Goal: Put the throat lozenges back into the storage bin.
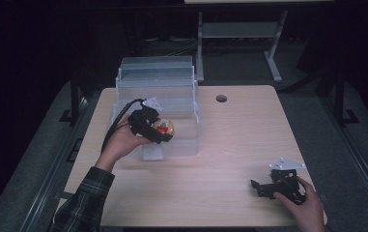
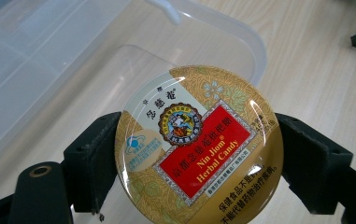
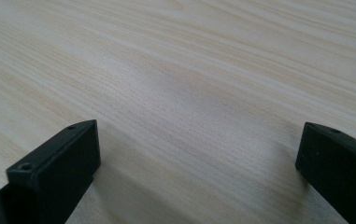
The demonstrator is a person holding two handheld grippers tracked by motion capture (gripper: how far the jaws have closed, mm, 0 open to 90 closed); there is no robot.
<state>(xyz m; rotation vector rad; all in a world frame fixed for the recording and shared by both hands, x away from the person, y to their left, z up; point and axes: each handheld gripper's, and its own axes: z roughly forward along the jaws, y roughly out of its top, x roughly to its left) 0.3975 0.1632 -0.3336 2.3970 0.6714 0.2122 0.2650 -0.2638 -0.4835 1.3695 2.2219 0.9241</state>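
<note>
Left gripper view has my left gripper (image 2: 199,154) clamped on the candy tin (image 2: 199,144) above the clear plastic box (image 1: 157,96), not yet dropped in, while my right gripper (image 1: 263,187) rests wide open, empty.

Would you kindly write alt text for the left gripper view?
A round gold and red Nin Jiom Herbal Candy tin is clamped between the left gripper's two black jaws, above a clear plastic container on a light wooden table.

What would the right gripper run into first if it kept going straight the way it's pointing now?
Most likely only the wooden table top. The right gripper sits low, open and holding nothing, pointing left along the near part of the table, and nothing lies in that line, though its exact tilt is hard to judge.
</note>
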